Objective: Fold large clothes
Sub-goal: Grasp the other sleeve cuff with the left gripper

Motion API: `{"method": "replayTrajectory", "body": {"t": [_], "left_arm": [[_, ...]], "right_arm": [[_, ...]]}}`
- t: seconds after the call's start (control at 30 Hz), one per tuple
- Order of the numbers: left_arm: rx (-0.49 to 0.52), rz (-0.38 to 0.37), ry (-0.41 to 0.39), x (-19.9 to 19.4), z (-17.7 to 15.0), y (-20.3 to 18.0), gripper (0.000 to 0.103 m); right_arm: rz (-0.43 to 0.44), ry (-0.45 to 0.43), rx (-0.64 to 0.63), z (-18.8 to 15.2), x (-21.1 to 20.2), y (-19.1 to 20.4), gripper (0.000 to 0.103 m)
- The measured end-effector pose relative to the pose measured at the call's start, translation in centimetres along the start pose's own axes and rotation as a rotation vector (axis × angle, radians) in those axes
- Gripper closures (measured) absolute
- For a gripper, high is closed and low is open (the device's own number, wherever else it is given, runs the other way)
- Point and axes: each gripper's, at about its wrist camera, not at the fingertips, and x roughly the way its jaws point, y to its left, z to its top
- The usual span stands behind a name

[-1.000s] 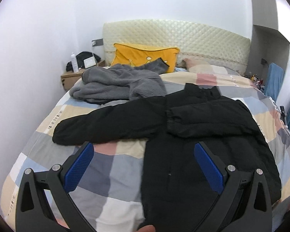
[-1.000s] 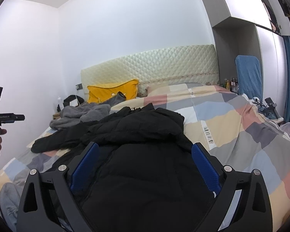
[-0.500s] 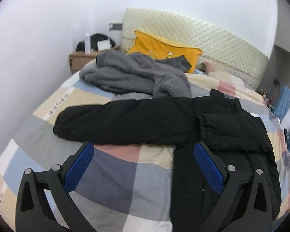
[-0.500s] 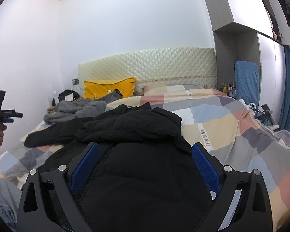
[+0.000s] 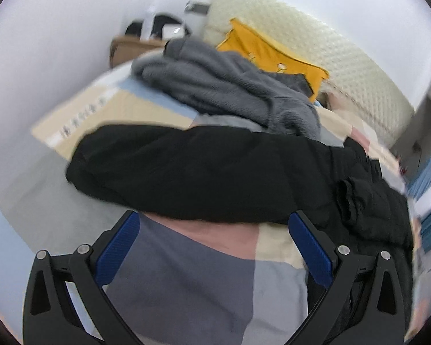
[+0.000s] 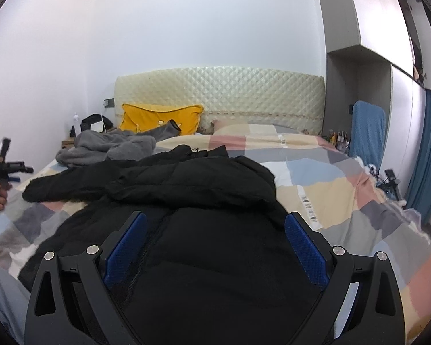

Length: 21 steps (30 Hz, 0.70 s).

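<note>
- Jacket (image 6: 204, 201) on bed (image 6: 330, 189): one sleeve folded across, other (image 5: 186, 169) spread toward left edge.
- Both hand-held grippers, left (image 5: 215, 244) & right (image 6: 215, 244), wide open, empty.
- Body fold left.

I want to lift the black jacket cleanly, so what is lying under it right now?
The black jacket lies directly on the patchwork bedspread, its one sleeve stretched out over it. Whatever is beneath the jacket's body is covered and cannot be seen.

The black puffy jacket (image 6: 204, 189) is matt, smooth quilted cloth. The grey fleece garment (image 5: 230, 86) looks fuzzy and soft. The cream diamond-quilted headboard (image 6: 244, 97) has a slight sheen. The checked patchwork bedspread (image 6: 344, 189) is flat, matt cotton-like cloth.
</note>
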Motion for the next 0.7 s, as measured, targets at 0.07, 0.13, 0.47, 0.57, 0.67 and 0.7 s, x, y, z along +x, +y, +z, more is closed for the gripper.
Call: {"method": "replayTrajectory", "body": {"t": [0.07, 0.13, 0.47, 0.57, 0.67, 0.7], "left_arm": [[-0.066, -0.029, 0.027, 1.7, 0.1, 1.9, 0.000], [-0.119, -0.044, 0.048, 3.4, 0.2, 3.6, 0.000], [-0.357, -0.097, 0.090, 10.2, -1.1, 9.7, 0.001], [-0.422, -0.096, 0.028, 10.4, -1.0, 10.9, 0.001], [-0.461, -0.075, -0.023, 10.5, -0.1, 11.9, 0.001], [-0.474, -0.064, -0.034, 10.6, 0.1, 12.2, 0.001]], "right_arm": [[0.016, 0.027, 0.034, 0.1, 0.8, 0.2, 0.006], [0.009, 0.046, 0.060, 0.0, 1.6, 0.4, 0.006], [-0.038, 0.143, 0.054, -0.9, 4.7, 2.1, 0.006], [-0.047, 0.151, 0.050, -1.0, 5.1, 2.1, 0.006], [-0.049, 0.152, 0.048, -1.0, 5.4, 2.2, 0.006], [-0.047, 0.151, 0.049, -1.0, 5.5, 2.2, 0.006]]}}
